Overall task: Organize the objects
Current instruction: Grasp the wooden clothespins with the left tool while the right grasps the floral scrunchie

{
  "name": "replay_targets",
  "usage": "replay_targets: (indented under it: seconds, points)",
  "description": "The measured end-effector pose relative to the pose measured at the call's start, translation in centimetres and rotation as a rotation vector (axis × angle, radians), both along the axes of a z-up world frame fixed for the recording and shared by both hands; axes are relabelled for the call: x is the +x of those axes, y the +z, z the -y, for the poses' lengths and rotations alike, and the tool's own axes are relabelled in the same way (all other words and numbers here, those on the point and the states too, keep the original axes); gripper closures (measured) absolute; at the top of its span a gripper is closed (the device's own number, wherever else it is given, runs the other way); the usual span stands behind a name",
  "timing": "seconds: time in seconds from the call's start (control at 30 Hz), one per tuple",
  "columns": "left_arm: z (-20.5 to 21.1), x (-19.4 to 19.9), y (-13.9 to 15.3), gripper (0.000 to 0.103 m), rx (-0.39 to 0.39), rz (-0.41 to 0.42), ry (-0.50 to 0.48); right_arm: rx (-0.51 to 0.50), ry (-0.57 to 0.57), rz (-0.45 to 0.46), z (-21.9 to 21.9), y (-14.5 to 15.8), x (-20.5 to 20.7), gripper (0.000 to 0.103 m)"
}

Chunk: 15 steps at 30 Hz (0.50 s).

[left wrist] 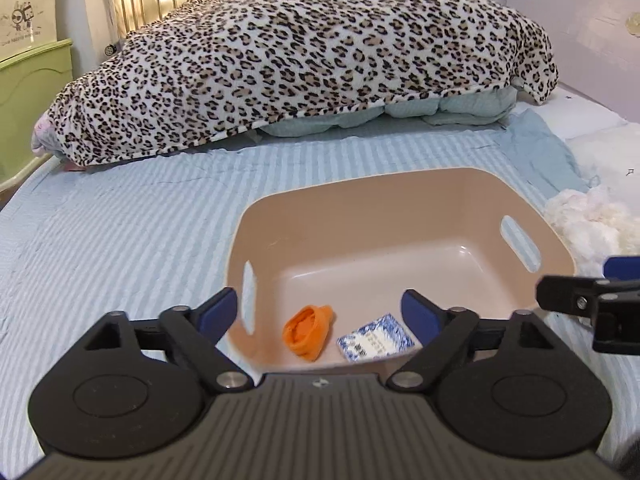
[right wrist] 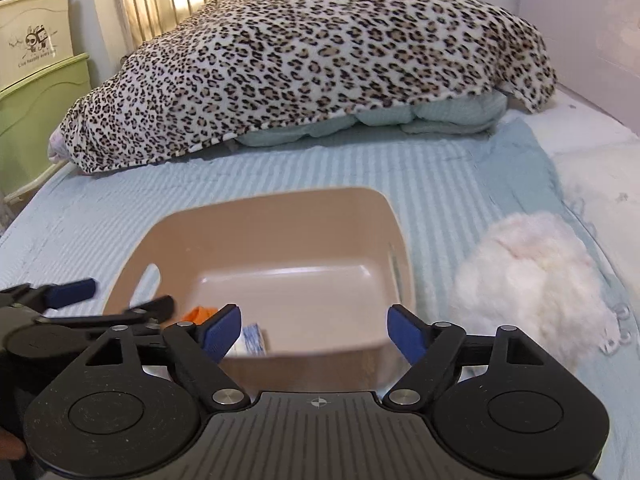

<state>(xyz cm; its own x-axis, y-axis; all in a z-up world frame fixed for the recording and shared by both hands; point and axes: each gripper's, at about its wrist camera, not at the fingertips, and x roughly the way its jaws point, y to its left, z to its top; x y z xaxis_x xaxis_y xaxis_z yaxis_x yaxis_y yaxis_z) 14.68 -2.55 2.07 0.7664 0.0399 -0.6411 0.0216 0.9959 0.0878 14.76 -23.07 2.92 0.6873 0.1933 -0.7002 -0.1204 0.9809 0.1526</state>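
Striped pale-blue bed sheet [left wrist: 120, 216] carries everything here, with a leopard-print fleece blanket [left wrist: 304, 60] heaped well ahead of both tools. Nearer, the tan rectangular plastic bin with slot handles [left wrist: 400, 188] sits directly ahead of the left hand-held gripper [left wrist: 320, 312], whose blue-padded jaws stand wide apart and hold nothing; the bin's near wall lies between them. The right hand-held gripper [right wrist: 314, 330] is likewise spread wide and empty, with the bin's near right corner in front of it. The fluffy white wad of cotton-like stuffing [right wrist: 532, 280] is the one loose thing outside the bin: it lies on the sheet ahead and to the right of the right hand-held gripper, just beside the bin's right wall, and from the left tool it shows only at the far right edge, beyond the bin. It is a rounded clump, slightly broader across than deep, so no strict grasp axis matters. The right tool is clearly nearer, and I judge that a swing to the right and forward would bring it to the wad. Already inside the bin, just ahead of the left jaws, lie a crumpled orange cloth [left wrist: 308, 330] and, to its right, a small blue-and-white patterned packet [left wrist: 374, 342].
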Motion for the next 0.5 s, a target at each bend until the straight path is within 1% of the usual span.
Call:
replay_targets:
  seconds: [0.07, 0.2, 0.27, 0.37, 0.5]
  points:
    - [-0.4, -0.9, -0.1, 0.013, -0.006, -0.013, -0.003, -0.002, -0.012, -0.02, 0.6, -0.6, -0.9, 0.014]
    - [-1.1, -2.2, -1.2, 0.013, -0.019, -0.052, -0.016, -0.014, -0.033, -0.082, 1.8, -2.6, -1.9, 0.011]
    - [-1.4, -2.6, -2.4, 0.013, -0.027, -0.077, -0.029, -0.007, -0.047, -0.119, 2.4, -3.9, -2.2, 0.009]
    - [-1.9, -2.7, -4.4, 0.013, -0.058, -0.138, -0.036, -0.006, -0.058, -0.169, 2.8, -5.6, -2.3, 0.009]
    - [-2.2, -2.2, -7.1, 0.013, -0.072, -0.21, -0.025, -0.034, -0.073, -0.199, 2.9, -7.8, -2.2, 0.009]
